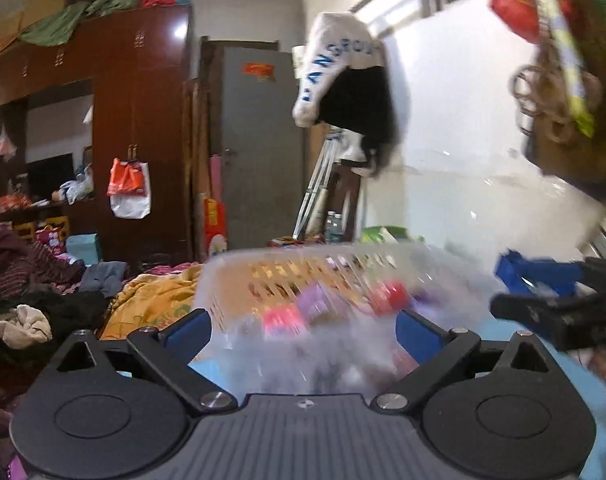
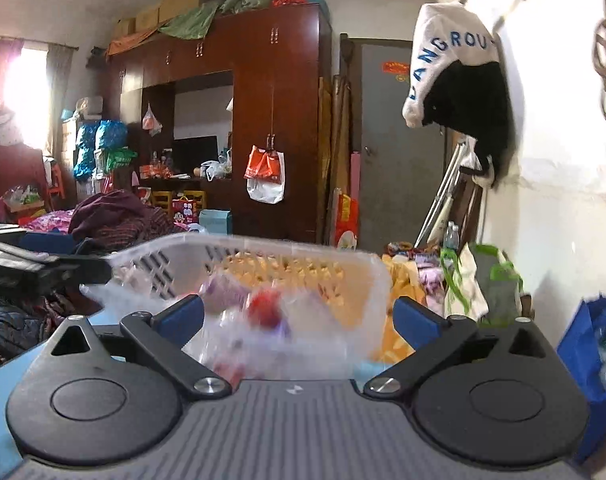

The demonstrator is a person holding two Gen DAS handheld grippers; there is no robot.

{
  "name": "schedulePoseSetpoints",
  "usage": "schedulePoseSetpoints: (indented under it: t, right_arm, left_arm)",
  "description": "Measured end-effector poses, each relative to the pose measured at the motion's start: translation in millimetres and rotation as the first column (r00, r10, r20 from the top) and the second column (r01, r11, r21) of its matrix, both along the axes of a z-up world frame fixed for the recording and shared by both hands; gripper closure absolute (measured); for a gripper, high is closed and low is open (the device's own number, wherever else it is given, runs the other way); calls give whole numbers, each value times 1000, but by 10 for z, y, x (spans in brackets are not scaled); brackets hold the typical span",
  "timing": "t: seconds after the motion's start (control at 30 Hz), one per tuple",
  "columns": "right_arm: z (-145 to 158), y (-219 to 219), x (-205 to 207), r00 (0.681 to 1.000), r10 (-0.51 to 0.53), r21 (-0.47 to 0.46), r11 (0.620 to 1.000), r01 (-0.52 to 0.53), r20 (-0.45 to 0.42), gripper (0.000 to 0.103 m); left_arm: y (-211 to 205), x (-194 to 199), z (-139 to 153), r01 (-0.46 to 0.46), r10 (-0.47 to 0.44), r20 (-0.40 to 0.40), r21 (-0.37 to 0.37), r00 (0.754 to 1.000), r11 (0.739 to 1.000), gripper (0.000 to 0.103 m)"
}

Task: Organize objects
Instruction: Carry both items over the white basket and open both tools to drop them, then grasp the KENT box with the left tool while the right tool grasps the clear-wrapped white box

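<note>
Basket [image 1: 303, 264]: clear, slatted, blurred — straight ahead of both tools, on the blue table [image 1: 499, 332].
Left tool [image 1: 303, 330]: released, jaws wide, basket's near end between them.
Right tool [image 2: 299, 318]: released — basket just ahead.

One white slatted basket [image 1: 303, 264], two tongs, left tongs [image 1: 303, 332], right tongs [image 2: 299, 320]

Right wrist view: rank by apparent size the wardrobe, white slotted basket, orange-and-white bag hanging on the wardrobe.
1. wardrobe
2. white slotted basket, though it is blurred and near the camera, so it looks larger than it is
3. orange-and-white bag
</note>
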State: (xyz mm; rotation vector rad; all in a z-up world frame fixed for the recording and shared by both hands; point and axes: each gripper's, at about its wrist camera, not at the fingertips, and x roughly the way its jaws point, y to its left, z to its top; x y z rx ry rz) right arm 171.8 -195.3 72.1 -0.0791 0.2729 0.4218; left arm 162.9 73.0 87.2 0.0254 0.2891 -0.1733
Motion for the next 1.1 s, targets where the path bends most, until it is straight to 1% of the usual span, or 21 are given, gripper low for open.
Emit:
schedulePoseSetpoints:
  t: [0.1, 0.17, 0.23, 0.33, 0.43, 0.53, 0.67, 0.77, 0.8, 0.9, 0.97, 1.1]
  right_arm:
    - [-200, 19, 8, 995, -41, -17, 999, 39, -87, 0]
    - [-330, 83, 88, 987, -63, -22, 998, 60, -147, 0]
    - [-428, 189, 193, 978, -57, -49, 998, 49, -200, 0]
    - [-498, 274, 289, 971, -67, -55, 997, 55, -230, 2]
    - [-544, 296, 350, 961, -65, -46, 997, 54, -269, 7]
    - [-589, 344, 326, 960, -64, -74, 996, 46, -273, 9]
    - [-623, 381, 326, 956, -33, -61, 998, 16, -293, 10]
    - [-663, 426, 354, 952, -15, -71, 997, -7, -306, 11]
    - [-678, 438, 358, 951, -7, -74, 997, -17, -311, 13]
    - [-677, 415, 324, 953, -4, -77, 997, -21, -303, 31]
    - [-675, 402, 286, 956, -7, -91, 996, -21, -293, 31]
    - [-644, 276, 218, 962, -1, -58, 998, -16, -273, 31]
  left_arm:
    - [-58, -74, -191, 22, -22, -32, 1, 999, 1000, 3]
    - [-102, -1, -320, 43, -42, -76, 9, 996, 999, 3]
    - [-142, 101, -431, 34, -32, -111, 20, 993, 999, 5]
    - [-181, 210, -537, 29, -26, -142, 22, 990, 999, 9]
    - [-182, 249, -563, 17, -15, -141, 12, 990, 1000, 9]
    - [-160, 249, -573, 6, -6, -131, 4, 991, 1000, 9]
    - [-151, 288, -610, 7, -7, -138, -4, 990, 1000, 9]
    - [-159, 295, -644, 6, -7, -143, -9, 990, 1000, 9]
    - [-157, 290, -652, 9, -10, -143, -13, 990, 1000, 9]
    - [-159, 289, -668, 9, -12, -145, -21, 989, 1000, 9]
    - [-160, 294, -677, 2, -5, -142, -19, 990, 1000, 9]
    - [-186, 312, -701, -1, -2, -144, -18, 990, 1000, 9]
